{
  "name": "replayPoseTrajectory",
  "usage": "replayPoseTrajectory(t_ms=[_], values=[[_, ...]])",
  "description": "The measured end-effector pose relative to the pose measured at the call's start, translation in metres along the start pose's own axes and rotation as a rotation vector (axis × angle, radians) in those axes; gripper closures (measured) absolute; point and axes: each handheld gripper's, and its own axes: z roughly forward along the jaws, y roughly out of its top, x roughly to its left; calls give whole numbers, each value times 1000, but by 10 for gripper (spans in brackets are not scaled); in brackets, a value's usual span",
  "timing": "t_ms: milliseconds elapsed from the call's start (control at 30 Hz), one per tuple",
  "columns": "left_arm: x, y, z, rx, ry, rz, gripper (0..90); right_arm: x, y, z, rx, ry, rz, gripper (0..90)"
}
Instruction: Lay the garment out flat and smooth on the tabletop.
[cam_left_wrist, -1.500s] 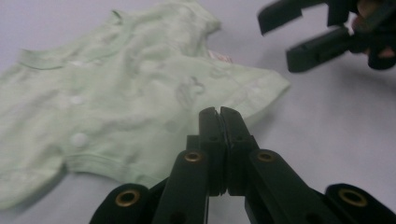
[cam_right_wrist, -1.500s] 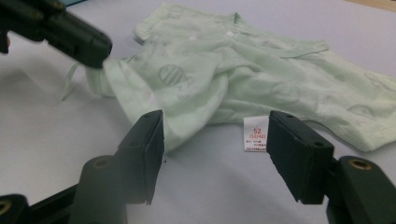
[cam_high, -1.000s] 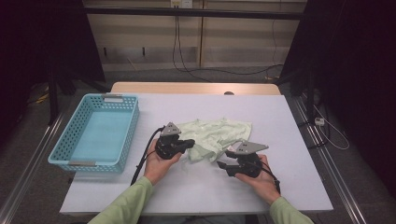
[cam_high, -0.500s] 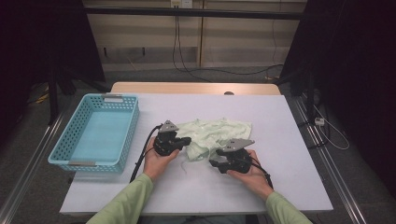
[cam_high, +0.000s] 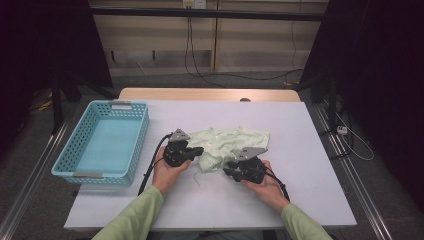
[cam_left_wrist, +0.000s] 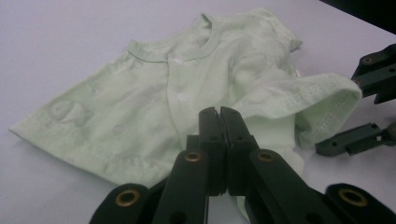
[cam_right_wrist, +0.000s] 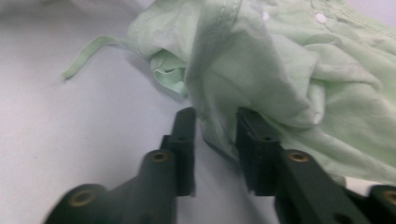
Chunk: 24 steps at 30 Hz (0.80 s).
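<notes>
Right gripper (cam_right_wrist: 212, 135), seen along its own jaws: the two black jaws stand narrowly apart and have just been closing, with a hanging fold of the pale green baby shirt (cam_right_wrist: 280, 70) between them; the fold lies against the inner face of the right-hand jaw, while a sliver of table shows beside the left-hand one, so a firm pinch cannot be confirmed. Left gripper (cam_left_wrist: 219, 135): jaws pressed flat together at the shirt's (cam_left_wrist: 154, 107) near hem; whether cloth is caught between them cannot be told. In the high view, both grippers, left (cam_high: 196, 150) and right (cam_high: 229, 167), sit at the near edge of the shirt (cam_high: 227, 142), which lies crumpled near the middle of the white table (cam_high: 310, 165), neckline and snap buttons facing up. A thin tie trails from the shirt onto the table. An empty light blue basket (cam_high: 127, 150) stands well to the left of the shirt.
</notes>
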Motion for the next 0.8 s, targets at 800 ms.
replayPoseTrajectory(t_ms=[800], values=[[3, 7, -8, -28, 15, -7, 890, -19, 3, -34, -102, -58, 80, 900]])
